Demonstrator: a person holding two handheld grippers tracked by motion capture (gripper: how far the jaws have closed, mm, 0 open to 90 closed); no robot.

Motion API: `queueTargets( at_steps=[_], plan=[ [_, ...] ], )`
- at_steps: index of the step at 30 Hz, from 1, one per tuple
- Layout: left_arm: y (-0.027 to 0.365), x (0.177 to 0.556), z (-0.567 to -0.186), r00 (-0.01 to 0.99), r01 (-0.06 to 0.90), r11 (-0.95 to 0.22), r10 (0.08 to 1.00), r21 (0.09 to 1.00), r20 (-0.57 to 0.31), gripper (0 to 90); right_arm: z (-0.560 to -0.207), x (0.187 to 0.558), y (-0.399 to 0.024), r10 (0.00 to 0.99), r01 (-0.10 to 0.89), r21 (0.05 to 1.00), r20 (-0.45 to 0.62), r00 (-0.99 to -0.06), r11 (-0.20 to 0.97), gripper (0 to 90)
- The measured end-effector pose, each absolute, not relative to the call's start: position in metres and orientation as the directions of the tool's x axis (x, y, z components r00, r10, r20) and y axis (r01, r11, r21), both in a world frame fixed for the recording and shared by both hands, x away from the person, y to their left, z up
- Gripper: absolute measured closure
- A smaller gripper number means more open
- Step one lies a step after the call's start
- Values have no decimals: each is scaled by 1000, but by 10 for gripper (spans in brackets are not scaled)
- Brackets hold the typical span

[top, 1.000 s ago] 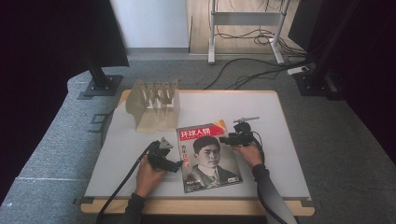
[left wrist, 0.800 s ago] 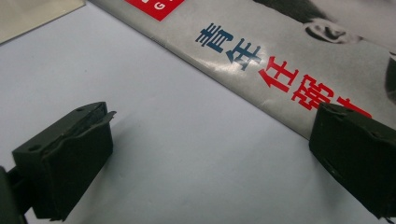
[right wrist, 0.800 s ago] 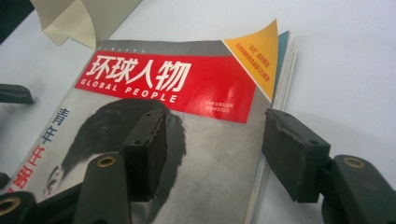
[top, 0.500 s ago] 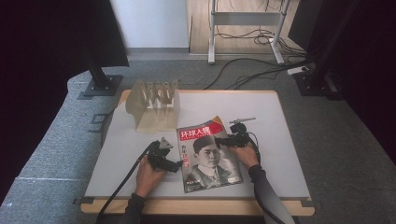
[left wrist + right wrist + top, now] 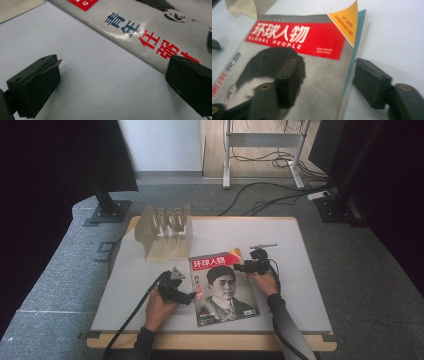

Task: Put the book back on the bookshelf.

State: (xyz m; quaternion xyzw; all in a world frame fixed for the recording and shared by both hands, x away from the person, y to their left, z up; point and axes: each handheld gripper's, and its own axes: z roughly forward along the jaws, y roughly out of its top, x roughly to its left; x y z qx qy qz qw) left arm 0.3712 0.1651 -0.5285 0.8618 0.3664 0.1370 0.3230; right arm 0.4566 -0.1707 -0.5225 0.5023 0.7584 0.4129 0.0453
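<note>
A magazine [image 5: 222,287] with a red title band and a portrait cover lies flat on the white table [image 5: 300,270]. My left gripper [image 5: 192,296] rests at its left edge. In the left gripper view the gripper [image 5: 112,82] is open, one jaw over the bare table and the other over the magazine [image 5: 155,32]. My right gripper [image 5: 239,267] sits at the magazine's upper right edge. Its jaws [image 5: 327,67] have just been opening and straddle the edge of the magazine [image 5: 312,50], one over the cover, one beside the pages, with gaps showing.
A pale wooden slotted rack [image 5: 165,232] stands on the table behind the magazine's top left corner. The table's front edge [image 5: 210,340] runs under both forearms. Cables and stand feet lie on the carpet beyond.
The right hand has edged slightly left onto the magazine's right edge. The left hand and the magazine have kept still.
</note>
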Motion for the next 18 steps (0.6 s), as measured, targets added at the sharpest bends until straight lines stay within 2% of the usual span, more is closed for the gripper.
queueTargets(
  at_steps=[4, 8, 11, 12, 18],
  plan=[
    [165, 371, -528, 694, 543, -523, 720, 657, -1, 0, -523, 456, -172, 805, 730, 668, 351, -478, 142, 398],
    [165, 371, -529, 694, 544, -523, 720, 656, -1, 0, -524, 450, -178, 783, 753, 652, 419, -459, 92, 418],
    [165, 371, -529, 694, 544, -523, 720, 657, -2, 0, -523, 447, -179, 774, 755, 649, 432, -463, 90, 431],
    [165, 371, -528, 694, 544, -523, 720, 656, -2, 0, -520, 445, -179, 753, 747, 660, 451, -479, 80, 462],
    [165, 371, -528, 694, 544, -523, 720, 657, -2, 0, -517, 455, -168, 772, 736, 663, 393, -500, 140, 493]
  ],
)
